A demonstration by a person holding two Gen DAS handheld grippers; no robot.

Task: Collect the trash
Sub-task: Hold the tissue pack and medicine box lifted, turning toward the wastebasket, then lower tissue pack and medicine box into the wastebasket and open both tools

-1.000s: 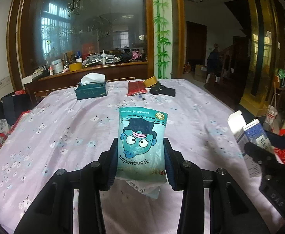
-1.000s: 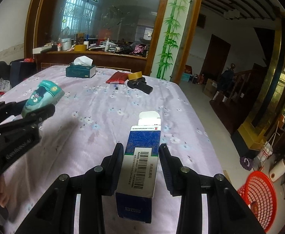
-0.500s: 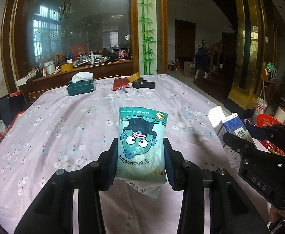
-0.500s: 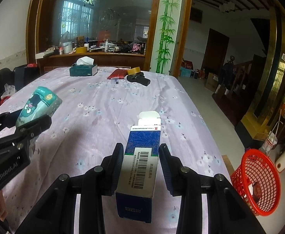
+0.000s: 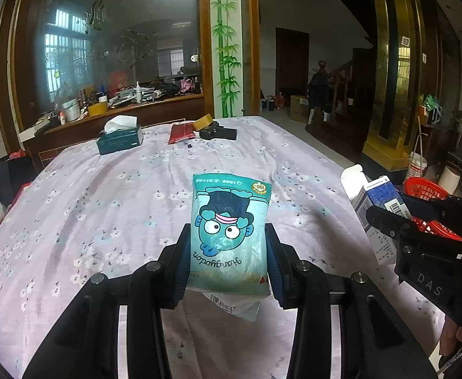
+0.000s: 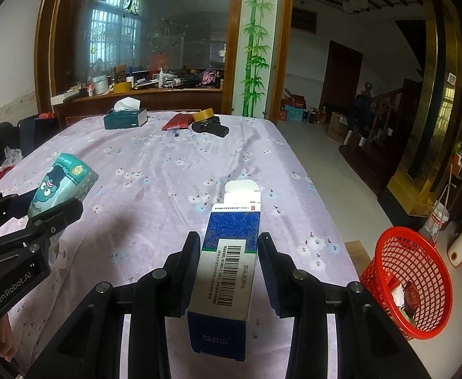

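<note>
"Hangyodon" on teal packet [image 5: 229, 237], "GenRobot.AI" on left tool [image 6: 25, 237]

Both hands have swung over toward the table's right edge. The red basket [image 6: 409, 284] on the floor is now fully in view past the right gripper [image 6: 229, 249], and it's popped up behind the blue box [image 5: 374, 202] too.

Left gripper [image 5: 227, 246]: teal plastic cartoon-printed tissue pack [image 5: 229, 233] clamped between pads, above lilac floral tablecloth [image 5: 104, 208]. Right gripper [image 5: 420, 221]: blue-and-white cardboard box [image 5: 373, 202] held. Red plastic mesh basket [image 5: 427, 195] partly hidden behind. Dark green tissue box [image 5: 120, 140] at far end.
</note>
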